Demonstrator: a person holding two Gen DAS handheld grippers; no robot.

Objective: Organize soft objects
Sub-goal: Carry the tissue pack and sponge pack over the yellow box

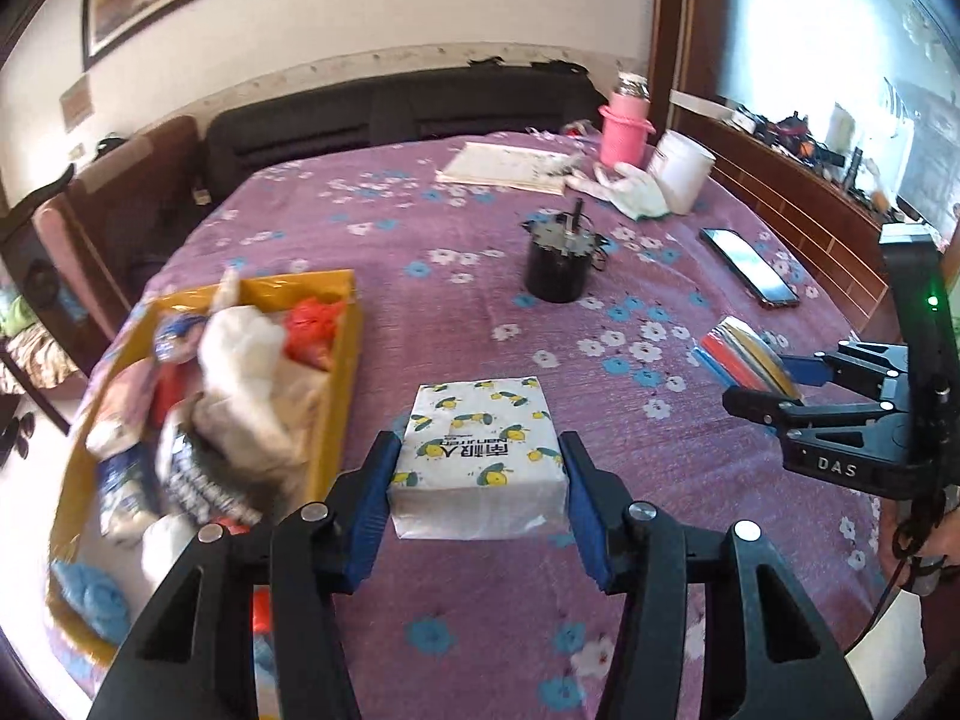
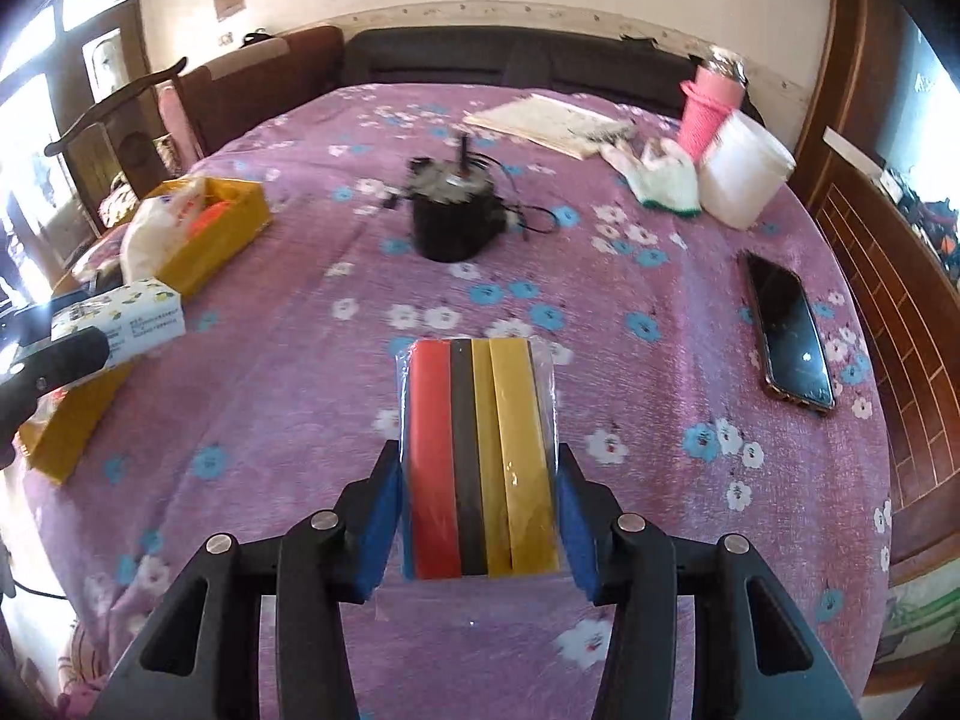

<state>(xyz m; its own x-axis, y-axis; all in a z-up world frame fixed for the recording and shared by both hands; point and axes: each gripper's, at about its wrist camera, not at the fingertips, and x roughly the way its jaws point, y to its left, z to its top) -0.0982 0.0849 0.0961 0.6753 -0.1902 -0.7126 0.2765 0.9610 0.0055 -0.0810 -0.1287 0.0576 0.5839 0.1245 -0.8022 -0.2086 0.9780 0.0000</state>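
Both hand-held grippers angled downward, left (image 1: 480,480) on tissue pack (image 1: 477,456), right (image 2: 477,510) on cloth pack (image 2: 480,456).

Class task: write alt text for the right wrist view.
The right gripper clamps a clear packet of red, black and yellow strips above a purple floral tablecloth. To the left, a yellow box holds soft items.

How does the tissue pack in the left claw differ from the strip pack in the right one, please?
The tissue pack is white with a small yellow print; the strip pack shows red, dark and yellow bands under clear plastic. The tissue pack is a thick block; the strip pack looks flat and thin. Both are gripped by their sides between blue pads, one in the left claw, one in the right claw, above the purple cloth.
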